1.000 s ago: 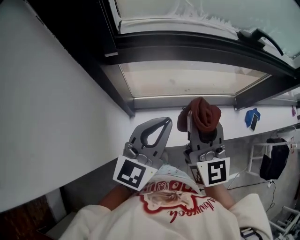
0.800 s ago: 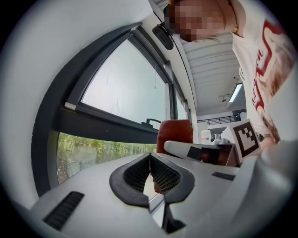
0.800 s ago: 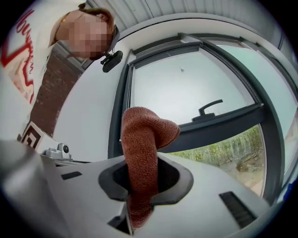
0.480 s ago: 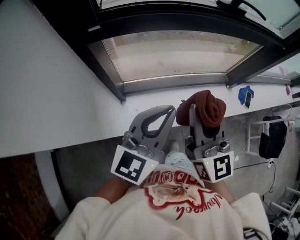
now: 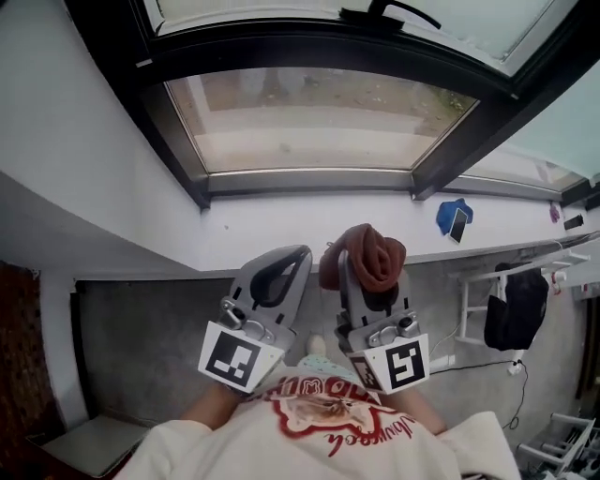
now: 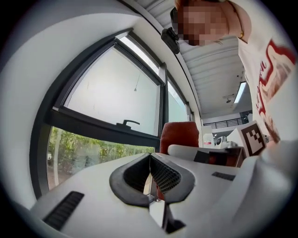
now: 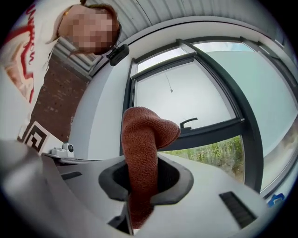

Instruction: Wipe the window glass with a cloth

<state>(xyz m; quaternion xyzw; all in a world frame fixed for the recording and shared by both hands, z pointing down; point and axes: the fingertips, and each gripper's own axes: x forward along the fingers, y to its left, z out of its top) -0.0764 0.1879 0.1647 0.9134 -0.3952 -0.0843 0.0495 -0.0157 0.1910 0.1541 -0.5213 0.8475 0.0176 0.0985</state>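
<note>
A rust-red knitted cloth (image 5: 367,256) (image 7: 142,153) is pinched in my right gripper (image 5: 354,255) (image 7: 139,174), folded over and sticking up past the jaw tips. It also shows in the left gripper view as a red cloth (image 6: 179,135) beyond my own jaws. My left gripper (image 5: 292,256) (image 6: 150,155) is shut with nothing in it, close beside the right one. Both hang in front of the white sill (image 5: 281,225), short of the window glass (image 5: 309,117) (image 7: 205,151) in its dark frame (image 5: 309,37).
A black window handle (image 5: 389,11) (image 7: 187,123) (image 6: 127,123) sits on the upper sash. A small blue object (image 5: 454,218) lies on the sill at the right. White wall (image 5: 66,131) flanks the window on the left. A dark bag (image 5: 511,305) hangs on a rack lower right.
The view has swung so that window and sill slid leftward and the right pane came into sight. Both grippers sit a little lower and further left; the cloth stays gripped.
</note>
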